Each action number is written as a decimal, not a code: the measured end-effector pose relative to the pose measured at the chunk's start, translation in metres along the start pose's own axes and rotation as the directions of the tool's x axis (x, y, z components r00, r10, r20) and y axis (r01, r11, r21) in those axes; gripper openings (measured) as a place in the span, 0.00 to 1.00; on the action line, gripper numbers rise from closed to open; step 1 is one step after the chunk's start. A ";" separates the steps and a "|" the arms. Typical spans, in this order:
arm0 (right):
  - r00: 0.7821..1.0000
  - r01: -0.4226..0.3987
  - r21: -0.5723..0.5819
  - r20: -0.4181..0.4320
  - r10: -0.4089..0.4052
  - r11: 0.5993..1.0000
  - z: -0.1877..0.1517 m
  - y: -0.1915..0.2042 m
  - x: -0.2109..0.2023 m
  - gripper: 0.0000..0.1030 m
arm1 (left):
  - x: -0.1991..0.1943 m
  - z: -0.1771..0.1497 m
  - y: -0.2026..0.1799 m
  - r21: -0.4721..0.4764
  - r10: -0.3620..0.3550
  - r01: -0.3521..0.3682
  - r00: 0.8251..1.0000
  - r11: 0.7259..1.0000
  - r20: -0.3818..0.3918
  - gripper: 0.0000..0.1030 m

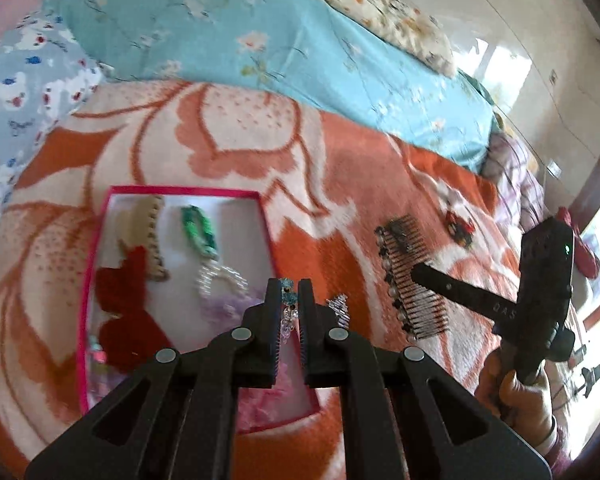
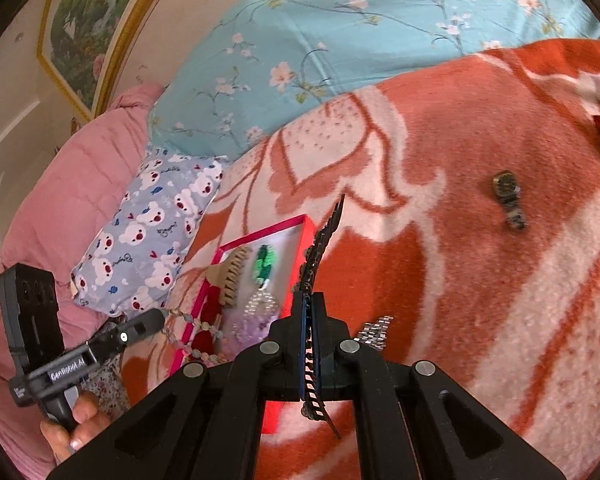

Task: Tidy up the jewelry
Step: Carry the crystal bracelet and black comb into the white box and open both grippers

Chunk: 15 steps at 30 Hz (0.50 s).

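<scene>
A pink-rimmed white box (image 1: 100,240) lies on the orange blanket and holds a beige claw clip (image 1: 152,236), a green clip (image 1: 199,230), a red bow (image 1: 128,308) and clear beads (image 1: 220,278). My left gripper (image 1: 289,290) is shut on a beaded string with a blue charm (image 1: 288,298), over the box's right side. My right gripper (image 2: 311,300) is shut on a dark beaded hair comb (image 2: 324,236), held just right of the box (image 2: 260,234); the comb also shows in the left wrist view (image 1: 412,276). A silver clip (image 2: 374,330) lies beside the box.
A wristwatch (image 2: 508,198) lies on the blanket to the right. A red and black hair piece (image 1: 458,222) lies further right. A blue floral quilt (image 1: 260,40), a bear-print pillow (image 2: 152,228) and a pink quilt (image 2: 68,184) border the blanket.
</scene>
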State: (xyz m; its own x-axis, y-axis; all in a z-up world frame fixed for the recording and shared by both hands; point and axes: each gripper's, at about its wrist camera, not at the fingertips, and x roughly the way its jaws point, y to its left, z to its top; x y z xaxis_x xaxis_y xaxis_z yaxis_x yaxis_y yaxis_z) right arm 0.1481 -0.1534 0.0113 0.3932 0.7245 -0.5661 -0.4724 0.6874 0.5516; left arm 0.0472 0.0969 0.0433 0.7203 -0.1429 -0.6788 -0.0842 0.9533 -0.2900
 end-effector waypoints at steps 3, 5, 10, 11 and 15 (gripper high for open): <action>1.000 -0.016 -0.016 -0.010 0.016 1.000 0.002 0.010 0.009 0.01 | -0.003 0.006 0.016 -0.030 0.019 -0.018 1.000 0.999 0.014 0.06; 0.999 -0.028 -0.028 -0.020 0.027 0.999 0.003 0.018 0.016 0.01 | -0.004 0.009 0.023 -0.042 0.028 -0.028 0.999 0.999 0.019 0.06; 0.998 -0.052 -0.047 -0.041 0.050 0.998 0.006 0.032 0.035 0.01 | -0.006 0.016 0.041 -0.067 0.055 -0.053 0.998 0.996 0.032 0.06; 0.998 -0.056 -0.051 -0.045 0.054 0.997 0.007 0.035 0.038 0.01 | -0.006 0.017 0.045 -0.075 0.060 -0.058 0.998 0.995 0.035 0.06; 0.996 -0.069 -0.059 -0.058 0.066 0.996 0.011 0.042 0.050 0.01 | -0.004 0.024 0.062 -0.100 0.079 -0.075 0.996 0.992 0.036 0.06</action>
State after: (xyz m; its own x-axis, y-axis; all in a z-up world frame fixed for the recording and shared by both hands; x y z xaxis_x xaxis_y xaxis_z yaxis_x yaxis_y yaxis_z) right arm 0.1565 -0.0874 0.0125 0.3151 0.7639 -0.5632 -0.5442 0.6316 0.5522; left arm 0.0554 0.1630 0.0439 0.7359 -0.0572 -0.6747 -0.2063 0.9301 -0.3039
